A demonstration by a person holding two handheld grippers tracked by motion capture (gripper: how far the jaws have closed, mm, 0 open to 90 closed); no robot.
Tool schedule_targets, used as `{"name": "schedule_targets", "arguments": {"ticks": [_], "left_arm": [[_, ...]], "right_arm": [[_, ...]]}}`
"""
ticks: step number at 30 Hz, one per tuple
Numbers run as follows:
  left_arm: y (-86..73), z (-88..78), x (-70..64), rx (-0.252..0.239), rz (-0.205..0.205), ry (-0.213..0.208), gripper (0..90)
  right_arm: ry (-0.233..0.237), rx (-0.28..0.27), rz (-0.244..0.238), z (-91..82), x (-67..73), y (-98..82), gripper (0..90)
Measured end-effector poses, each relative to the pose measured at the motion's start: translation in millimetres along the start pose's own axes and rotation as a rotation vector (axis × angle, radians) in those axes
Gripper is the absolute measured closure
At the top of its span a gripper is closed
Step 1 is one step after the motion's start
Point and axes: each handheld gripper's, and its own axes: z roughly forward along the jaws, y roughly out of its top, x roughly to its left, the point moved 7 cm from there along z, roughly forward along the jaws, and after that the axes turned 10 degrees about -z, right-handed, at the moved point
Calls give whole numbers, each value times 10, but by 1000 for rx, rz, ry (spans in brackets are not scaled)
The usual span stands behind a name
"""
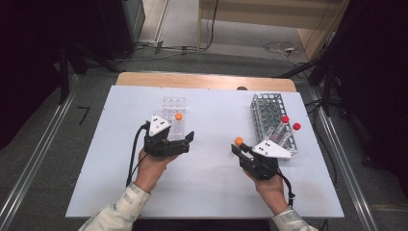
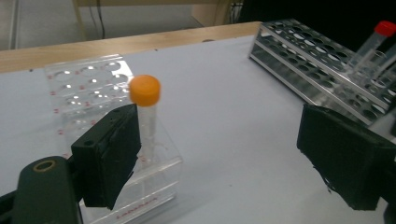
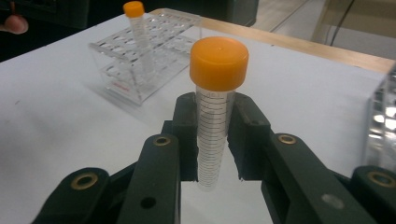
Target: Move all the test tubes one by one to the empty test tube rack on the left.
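Observation:
My right gripper (image 3: 215, 122) is shut on a clear graduated tube with an orange cap (image 3: 218, 63), held upright above the white table; in the high view this gripper (image 1: 241, 150) is right of centre with the orange cap (image 1: 238, 141) at its tip. A second orange-capped tube (image 2: 144, 91) stands in a clear plastic rack (image 2: 88, 88). My left gripper (image 2: 229, 158) stands open just in front of that rack (image 1: 173, 108), its left jaw beside the standing tube (image 1: 179, 116), nothing held between the jaws.
A metal wire rack (image 1: 267, 113) stands at the right of the table and holds two red-capped tubes (image 1: 285, 119), one of them (image 2: 385, 28) also in the left gripper view. A white sheet (image 1: 207, 187) covers the table; a wooden edge (image 1: 202, 81) runs at the back.

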Motion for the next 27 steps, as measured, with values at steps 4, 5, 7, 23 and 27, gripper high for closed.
{"name": "schedule_targets", "arguments": {"ticks": [4, 5, 7, 23, 27], "left_arm": [[-51, 12, -146, 20, 24, -38, 138], [-59, 12, -187, 19, 28, -49, 142], [-74, 3, -274, 21, 43, -73, 148], [-176, -18, -587, 44, 90, -204, 370], [-189, -23, -592, 48, 102, -213, 486]], "right_arm": [[36, 7, -11, 104, 119, 17, 712], [43, 9, -11, 127, 145, 21, 712], [56, 12, -15, 172, 196, 30, 712], [138, 30, -70, 407, 583, 105, 712], [151, 29, -81, 436, 655, 119, 712]]}}
